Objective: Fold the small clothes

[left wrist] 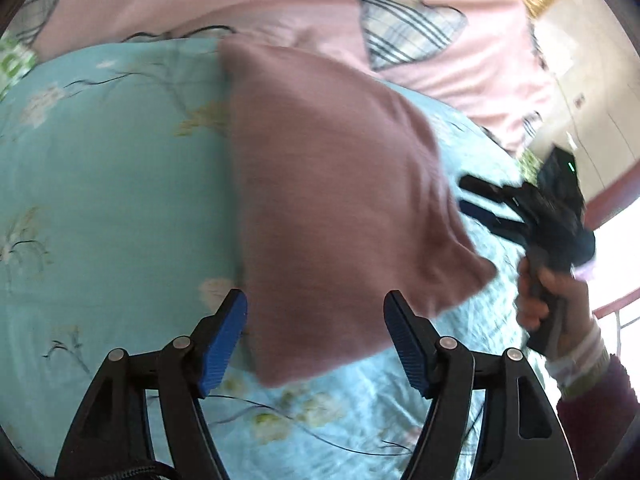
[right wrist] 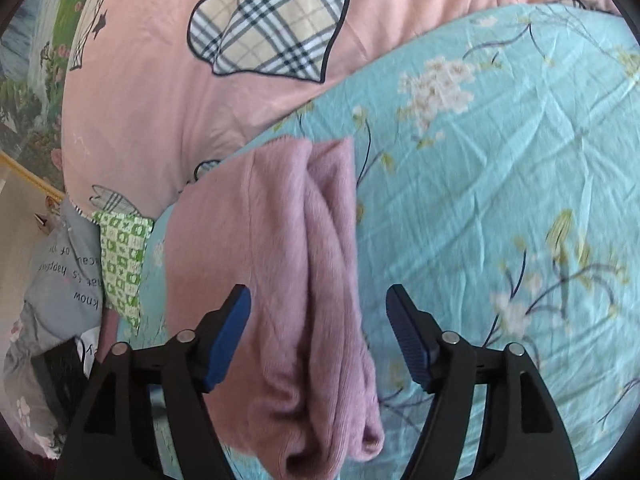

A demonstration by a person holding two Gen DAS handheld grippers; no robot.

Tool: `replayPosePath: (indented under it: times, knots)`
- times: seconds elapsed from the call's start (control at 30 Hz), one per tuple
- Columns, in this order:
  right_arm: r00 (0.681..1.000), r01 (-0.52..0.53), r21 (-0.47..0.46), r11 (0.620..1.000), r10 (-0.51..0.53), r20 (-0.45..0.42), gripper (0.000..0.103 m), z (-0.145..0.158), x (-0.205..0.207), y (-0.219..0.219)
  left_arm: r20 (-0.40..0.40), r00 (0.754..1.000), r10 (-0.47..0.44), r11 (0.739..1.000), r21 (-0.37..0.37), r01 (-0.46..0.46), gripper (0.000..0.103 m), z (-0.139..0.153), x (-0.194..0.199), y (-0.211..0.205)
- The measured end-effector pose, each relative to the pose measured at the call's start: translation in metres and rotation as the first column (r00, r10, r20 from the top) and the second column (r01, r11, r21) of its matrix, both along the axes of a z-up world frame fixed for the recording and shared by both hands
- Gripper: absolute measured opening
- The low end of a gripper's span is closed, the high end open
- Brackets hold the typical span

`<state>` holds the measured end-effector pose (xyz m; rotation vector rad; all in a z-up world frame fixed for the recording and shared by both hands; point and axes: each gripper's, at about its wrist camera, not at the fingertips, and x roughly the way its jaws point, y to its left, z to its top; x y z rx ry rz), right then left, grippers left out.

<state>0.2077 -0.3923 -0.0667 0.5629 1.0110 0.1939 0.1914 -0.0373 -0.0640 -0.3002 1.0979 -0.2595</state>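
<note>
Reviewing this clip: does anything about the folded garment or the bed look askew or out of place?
Mostly tidy. The folded mauve knit garment lies on the turquoise floral bedsheet, but its layered edges bunch unevenly instead of lining up. Both the left gripper and right gripper are open, holding nothing.

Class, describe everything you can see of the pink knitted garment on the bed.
The pink knitted garment is a soft, fuzzy mauve-pink knit, already folded into a thick bundle. Its stacked edges show along one side in the right wrist view. It lies flat on the turquoise flowered sheet, near the pink quilt. Both grippers are open; neither visibly grips it.
</note>
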Motion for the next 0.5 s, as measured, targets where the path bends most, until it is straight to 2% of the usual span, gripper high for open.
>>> replayPosePath:
  times: [0.07, 0.13, 0.2, 0.37, 0.5]
  knots:
    - [1.0, -0.008, -0.007, 1.0, 0.008, -0.008, 0.073, -0.004, -0.001, 0.003, -0.018, 1.0, 0.026, 0.999, -0.024, -0.026, 0.074, -0.005, 0.006, 0.013]
    - [1.0, -0.012, 0.004, 1.0, 0.012, -0.016, 0.073, -0.007, 0.0, 0.003, -0.038, 0.998, 0.039, 0.994, -0.097, -0.043, 0.074, -0.011, 0.015, 0.025]
    - [1.0, -0.015, 0.013, 1.0, 0.015, -0.012, 0.074, -0.006, 0.001, 0.003, -0.054, 0.997, 0.051, 0.989, -0.134, -0.058, 0.074, -0.018, 0.024, 0.032]
    - [0.998, -0.061, 0.021, 0.998, 0.061, 0.011, 0.076, -0.005, 0.012, 0.007, -0.091, 0.994, 0.063, 0.984, -0.158, -0.077, 0.074, -0.035, 0.049, 0.035]
    - [0.996, -0.091, 0.015, 0.996, 0.091, -0.016, 0.076, -0.017, 0.027, 0.01, -0.11, 0.991, 0.072, 0.982, -0.166, -0.09, 0.079, -0.05, 0.077, 0.028]
